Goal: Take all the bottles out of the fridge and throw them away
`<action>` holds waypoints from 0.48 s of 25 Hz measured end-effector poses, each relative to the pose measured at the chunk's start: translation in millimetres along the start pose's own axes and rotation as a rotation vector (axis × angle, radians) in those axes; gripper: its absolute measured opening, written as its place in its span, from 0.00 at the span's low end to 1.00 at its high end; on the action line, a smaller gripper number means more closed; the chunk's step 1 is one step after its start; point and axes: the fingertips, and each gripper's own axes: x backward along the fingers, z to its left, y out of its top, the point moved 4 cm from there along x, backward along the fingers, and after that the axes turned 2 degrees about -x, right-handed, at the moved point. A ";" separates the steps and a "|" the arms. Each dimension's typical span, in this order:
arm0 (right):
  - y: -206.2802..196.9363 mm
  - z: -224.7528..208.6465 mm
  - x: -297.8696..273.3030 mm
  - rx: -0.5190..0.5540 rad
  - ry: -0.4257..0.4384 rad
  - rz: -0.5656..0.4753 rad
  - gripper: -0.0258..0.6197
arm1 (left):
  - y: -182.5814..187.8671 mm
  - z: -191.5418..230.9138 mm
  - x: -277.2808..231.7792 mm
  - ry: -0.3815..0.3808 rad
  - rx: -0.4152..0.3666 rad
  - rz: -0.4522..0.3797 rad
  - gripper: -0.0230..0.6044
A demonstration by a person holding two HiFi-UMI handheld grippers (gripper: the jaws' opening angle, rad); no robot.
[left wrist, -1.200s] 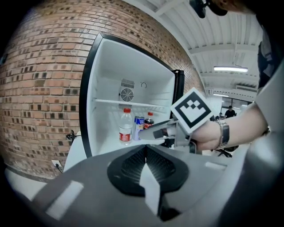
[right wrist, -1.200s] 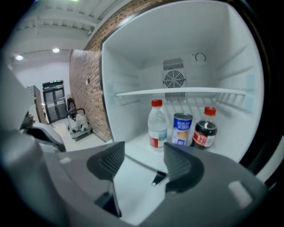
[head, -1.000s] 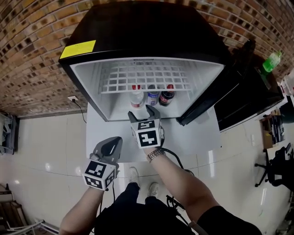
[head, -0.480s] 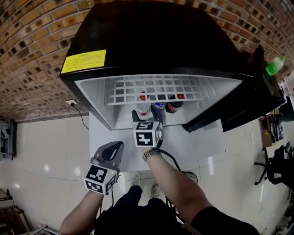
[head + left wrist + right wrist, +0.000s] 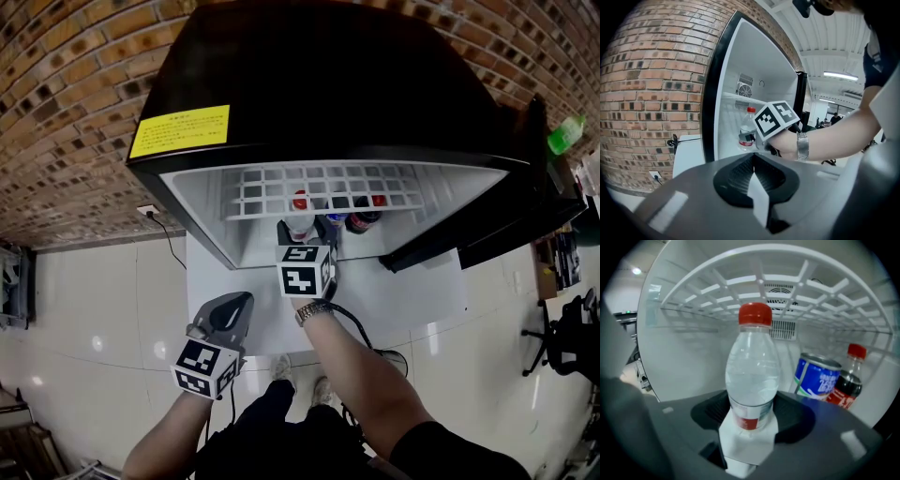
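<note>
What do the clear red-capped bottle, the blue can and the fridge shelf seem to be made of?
Clear bottle: likely thin plastic, glossy and see-through. Blue can: probably metal, shiny silver rim. Shelf: white grid, smooth; coated wire or plastic, hard to tell.

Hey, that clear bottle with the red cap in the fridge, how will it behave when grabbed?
The clear bottle looks thin-walled, so it may dent under a firm squeeze. Tall and narrow, it could tip if nudged high. The right gripper's jaws have just been closing around its lower body, which should steady it.
</note>
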 end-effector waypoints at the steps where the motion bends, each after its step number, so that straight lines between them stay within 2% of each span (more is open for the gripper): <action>1: -1.3 1.2 3.2 0.003 0.010 -0.002 0.48 | 0.1 -0.9 0.1 0.000 0.000 -0.001 0.04; 12: -37.5 9.1 71.4 0.054 0.147 0.000 0.48 | 5.3 -33.3 -4.8 0.005 -0.019 -0.008 0.04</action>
